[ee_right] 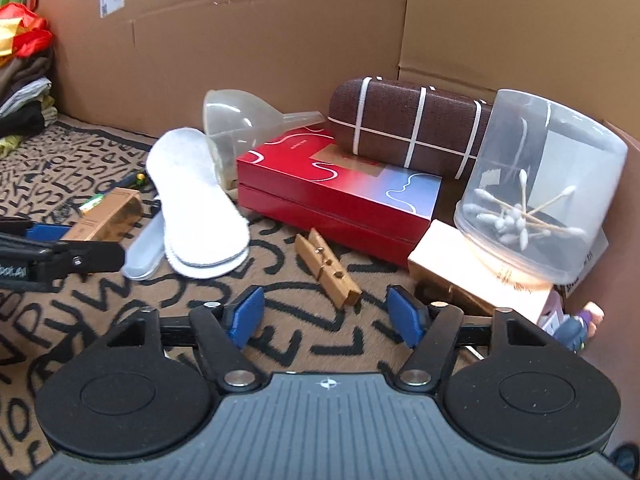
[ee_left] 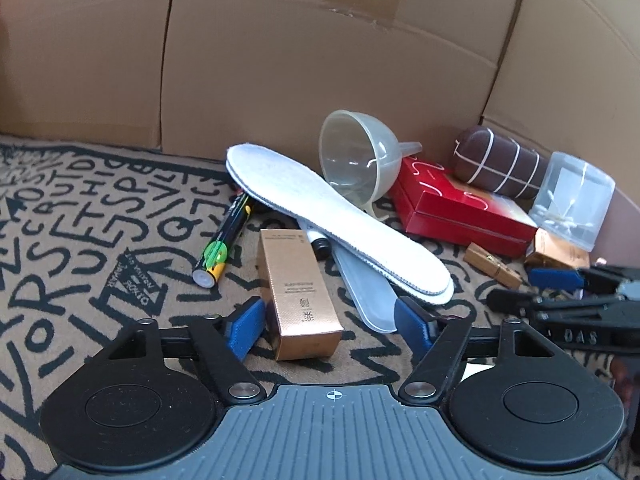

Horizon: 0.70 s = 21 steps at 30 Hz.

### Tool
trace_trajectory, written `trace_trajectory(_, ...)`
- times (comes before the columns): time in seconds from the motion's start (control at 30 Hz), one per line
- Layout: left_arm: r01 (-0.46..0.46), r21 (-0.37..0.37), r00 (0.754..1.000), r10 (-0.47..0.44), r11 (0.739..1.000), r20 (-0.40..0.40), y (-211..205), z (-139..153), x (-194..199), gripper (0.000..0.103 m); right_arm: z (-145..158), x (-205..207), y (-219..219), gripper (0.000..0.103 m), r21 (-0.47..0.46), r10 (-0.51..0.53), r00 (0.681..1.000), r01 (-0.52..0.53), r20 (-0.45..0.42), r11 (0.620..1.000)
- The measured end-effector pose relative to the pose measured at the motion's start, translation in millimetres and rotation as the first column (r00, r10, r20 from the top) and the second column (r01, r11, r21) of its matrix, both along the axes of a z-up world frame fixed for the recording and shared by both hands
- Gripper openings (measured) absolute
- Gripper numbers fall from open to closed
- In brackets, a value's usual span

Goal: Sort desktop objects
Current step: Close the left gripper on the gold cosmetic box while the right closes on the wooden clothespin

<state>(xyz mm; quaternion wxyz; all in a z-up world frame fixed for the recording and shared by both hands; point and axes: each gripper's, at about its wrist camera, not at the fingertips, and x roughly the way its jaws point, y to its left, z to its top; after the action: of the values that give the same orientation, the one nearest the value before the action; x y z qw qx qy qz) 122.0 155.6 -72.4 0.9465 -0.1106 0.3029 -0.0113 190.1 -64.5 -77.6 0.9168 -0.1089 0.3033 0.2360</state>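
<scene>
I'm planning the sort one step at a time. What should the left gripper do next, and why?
Probably close the left gripper on the copper box. The box already lies on the mat between the open blue pads, its near end level with them, and neither pad seems to press on it yet. The white insole lies beyond it, clear of the pads, so closing should disturb nothing else.

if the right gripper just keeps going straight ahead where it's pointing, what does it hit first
Most likely the wooden clothespin: it lies on the patterned mat just ahead of the open right gripper, roughly centred between its fingers. The red box sits behind it. Depth is hard to judge.
</scene>
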Motion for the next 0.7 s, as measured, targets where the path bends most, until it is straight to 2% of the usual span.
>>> trace_trajectory(0.1, -0.005, 0.018, 1.0, 0.005, 1.0, 0.002, -0.8, -0.2, 1.3, 0.072, -2.1, 7.6, -0.5, 0.069, 0.025, -0.005, 1.0, 0.005, -0.009, 1.0)
trace_trajectory(0.17, -0.011, 0.008, 1.0, 0.011, 1.0, 0.003, 2.0, -0.4, 2.0, 0.063, -3.2, 10.7, 0.1, 0.066, 0.036, -0.003, 1.0, 0.003, -0.011, 0.999)
trace_trajectory(0.23, -0.022, 0.004, 1.0, 0.022, 1.0, 0.002, 5.1, -0.5, 2.6, 0.047, -3.8, 12.6, 1.3, 0.056, 0.044, 0.006, 1.0, -0.005, -0.011, 0.999)
trace_trajectory(0.27, -0.024, 0.002, 1.0, 0.024, 1.0, 0.001, 6.3, -0.7, 2.9, 0.045, -3.7, 11.6, 2.6, 0.053, 0.043, 0.018, 1.0, -0.018, -0.008, 0.999)
trace_trajectory(0.37, -0.023, 0.002, 1.0, 0.023, 1.0, 0.002, 7.2, -0.8, 3.0, 0.042, -3.2, 8.0, 5.1, 0.039, 0.042, 0.039, 0.999, -0.039, -0.005, 0.998)
trace_trajectory(0.43, -0.02, 0.009, 1.0, 0.02, 1.0, 0.001, 6.8, -0.6, 2.8, 0.041, -2.1, 5.4, 6.6, 0.02, 0.052, 0.053, 0.999, -0.052, -0.013, 0.997)
trace_trajectory(0.47, -0.018, 0.013, 1.0, 0.018, 1.0, 0.0, 6.5, -0.5, 2.6, 0.041, -1.4, 3.6, 7.9, 0.016, 0.051, 0.059, 0.998, -0.058, -0.016, 0.997)
trace_trajectory(0.5, -0.015, 0.019, 1.0, 0.015, 1.0, -0.001, 5.8, -0.3, 1.9, 0.04, -0.8, 1.3, 9.2, 0.014, 0.047, 0.063, 0.998, -0.063, -0.018, 0.997)
trace_trajectory(0.63, 0.008, 0.049, 1.0, -0.008, 0.999, -0.01, -2.4, 0.9, -5.8, 0.039, 1.2, -13.4, 7.5, 0.014, 0.041, 0.085, 0.996, -0.084, -0.029, 0.996)
trace_trajectory(0.7, 0.029, 0.042, 0.999, -0.029, 0.999, -0.018, -6.7, 1.8, -12.6, 0.036, 2.9, -22.7, 2.4, 0.013, 0.05, 0.092, 0.995, -0.09, -0.041, 0.995)
